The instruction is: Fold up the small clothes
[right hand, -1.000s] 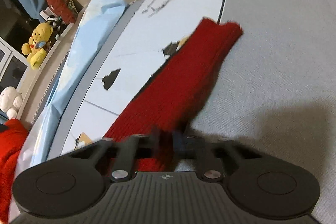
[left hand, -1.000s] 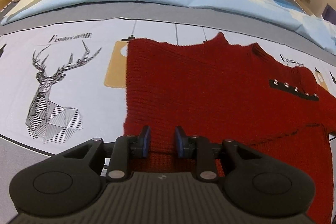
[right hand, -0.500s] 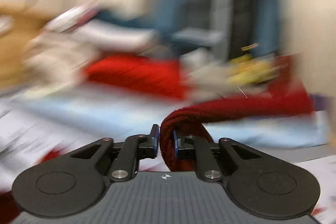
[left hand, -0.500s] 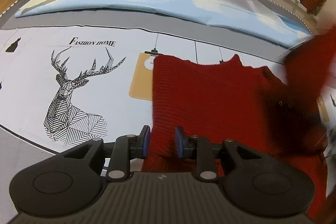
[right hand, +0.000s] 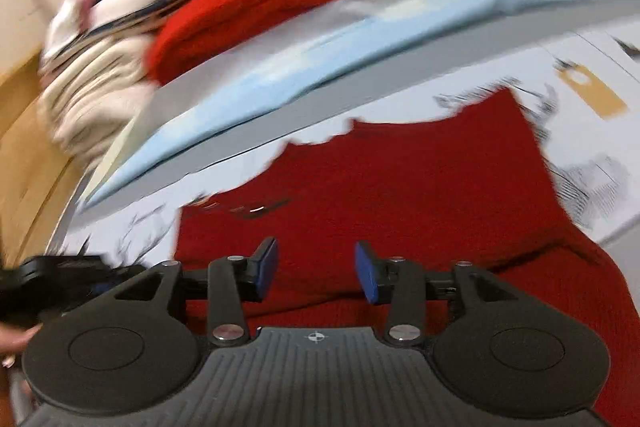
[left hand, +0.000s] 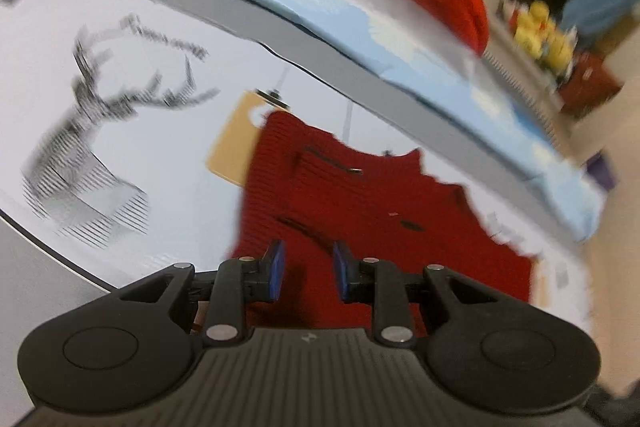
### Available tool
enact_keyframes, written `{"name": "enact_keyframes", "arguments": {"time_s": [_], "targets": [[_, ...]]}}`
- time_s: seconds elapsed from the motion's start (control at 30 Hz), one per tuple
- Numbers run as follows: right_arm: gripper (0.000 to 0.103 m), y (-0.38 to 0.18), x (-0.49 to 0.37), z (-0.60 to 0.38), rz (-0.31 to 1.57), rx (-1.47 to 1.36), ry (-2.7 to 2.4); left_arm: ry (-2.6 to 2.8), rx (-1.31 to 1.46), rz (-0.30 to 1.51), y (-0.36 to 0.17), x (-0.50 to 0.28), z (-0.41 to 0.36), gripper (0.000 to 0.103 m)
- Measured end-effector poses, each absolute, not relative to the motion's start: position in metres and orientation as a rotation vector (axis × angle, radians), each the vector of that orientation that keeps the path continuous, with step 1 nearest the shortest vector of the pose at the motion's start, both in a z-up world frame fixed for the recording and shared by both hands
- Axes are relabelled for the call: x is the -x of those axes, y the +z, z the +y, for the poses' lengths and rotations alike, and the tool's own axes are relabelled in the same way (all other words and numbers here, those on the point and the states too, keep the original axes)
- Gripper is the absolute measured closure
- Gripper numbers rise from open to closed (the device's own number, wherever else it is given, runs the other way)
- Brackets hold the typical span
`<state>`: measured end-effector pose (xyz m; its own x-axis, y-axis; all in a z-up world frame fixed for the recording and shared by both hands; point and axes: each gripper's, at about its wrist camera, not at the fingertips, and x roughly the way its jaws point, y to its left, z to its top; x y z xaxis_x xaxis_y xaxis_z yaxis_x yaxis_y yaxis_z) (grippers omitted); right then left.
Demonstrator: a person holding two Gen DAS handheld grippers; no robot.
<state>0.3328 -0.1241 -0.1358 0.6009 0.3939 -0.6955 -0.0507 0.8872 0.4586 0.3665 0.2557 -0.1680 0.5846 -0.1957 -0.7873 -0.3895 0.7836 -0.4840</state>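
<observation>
We worked on a bed (left hand: 168,211) covered with a pale sheet printed with a stag's head (left hand: 84,147), a light blue pillow (left hand: 320,7) lying across the far side and a heap of folded laundry with a bright red garment (right hand: 248,11) on top beyond it. The dark red knitted sweater (right hand: 400,195) lay spread flat on the sheet in front of us, just beside the stag print, with one part already laid over its body as far as the blurred frames let us judge. Our left gripper (left hand: 308,273) hung over the near left edge of the sweater with its blue pads a narrow gap apart and nothing between them. Our right gripper (right hand: 316,273) hovered above the near middle of the sweater, spread wide and empty. Both views were smeared by motion, so we could not tell whether either gripper touched the knit. We judged the step in hand to be the next fold. To do it well, we thought each gripper should pinch only the top layer at an edge, lift low so the loose knit did not drag the layers beneath, and lay the fold square to the side seam. Bunching looked the likeliest fault.
</observation>
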Motion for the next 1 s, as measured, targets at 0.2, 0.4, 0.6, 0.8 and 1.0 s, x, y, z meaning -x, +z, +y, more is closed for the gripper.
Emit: {"name": "enact_keyframes", "arguments": {"time_s": [0.2,0.4,0.6,0.8,1.0], "targets": [[0.057,-0.198,-0.362,-0.180,1.083,-0.709,-0.002,0.109,0.865,0.925,-0.194,-0.372,0.253,0.076],[0.059,-0.218,-0.368,-0.205,1.129,-0.837,-0.101,0.156,0.980,0.896,-0.222,-0.381,0.258,0.075],[0.059,-0.216,-0.376,-0.198,1.164,-0.790,-0.096,0.236,1.028,0.878,-0.238,-0.386,0.261,0.072],[0.059,-0.211,-0.379,-0.197,1.179,-0.768,-0.100,0.265,0.899,0.798,-0.207,-0.382,0.254,0.093],[0.058,-0.186,-0.361,-0.176,1.132,-0.680,-0.121,0.365,0.723,0.848,-0.166,-0.365,0.234,0.085]]}}
